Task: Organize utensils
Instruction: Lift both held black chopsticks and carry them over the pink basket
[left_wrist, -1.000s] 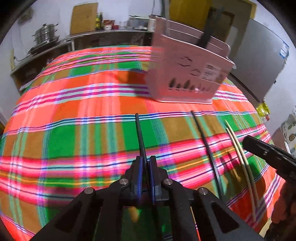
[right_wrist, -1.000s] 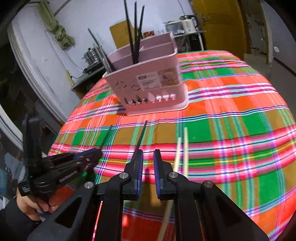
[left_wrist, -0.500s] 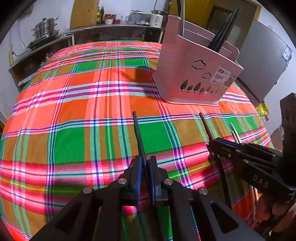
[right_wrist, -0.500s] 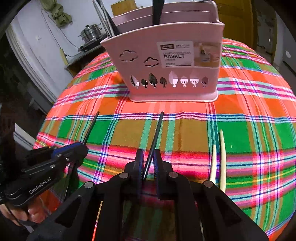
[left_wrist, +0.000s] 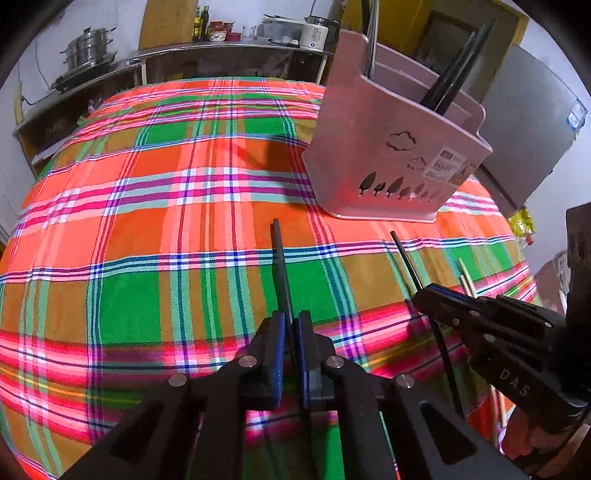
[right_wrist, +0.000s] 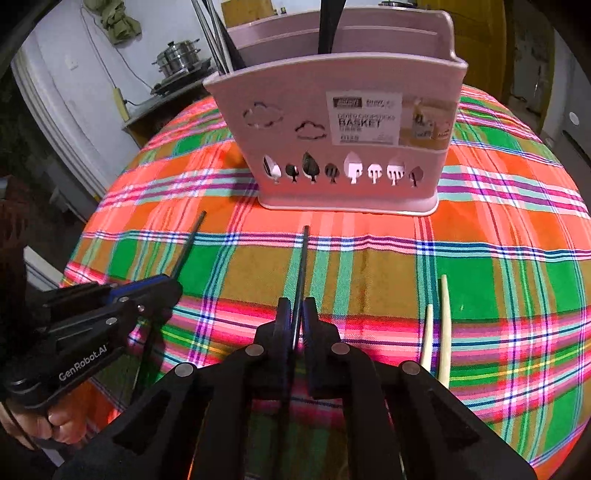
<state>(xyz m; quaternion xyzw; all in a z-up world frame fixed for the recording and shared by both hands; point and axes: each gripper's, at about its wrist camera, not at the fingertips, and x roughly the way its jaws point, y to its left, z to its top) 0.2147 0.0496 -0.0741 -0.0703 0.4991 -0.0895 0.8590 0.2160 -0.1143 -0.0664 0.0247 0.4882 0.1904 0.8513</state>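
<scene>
A pink utensil basket (left_wrist: 391, 147) (right_wrist: 343, 122) stands on the plaid tablecloth with several black chopsticks upright in it. My left gripper (left_wrist: 290, 321) is shut on a black chopstick (left_wrist: 280, 269) that points toward the basket. My right gripper (right_wrist: 297, 314) is shut on a second black chopstick (right_wrist: 302, 273), also pointing at the basket. Each gripper shows in the other's view: the right one (left_wrist: 436, 295) beside the left, the left one (right_wrist: 162, 284) beside the right. Two pale chopsticks (right_wrist: 437, 321) lie on the cloth right of my right gripper.
The plaid tablecloth (left_wrist: 166, 221) covers a round table. A counter with a steel pot (left_wrist: 86, 48) and bottles runs along the far wall. A grey fridge (left_wrist: 532, 122) stands at the right, behind the basket.
Both grippers have moved closer to the basket. The right gripper has closed on the second black chopstick, which lay between its open jaws before.
</scene>
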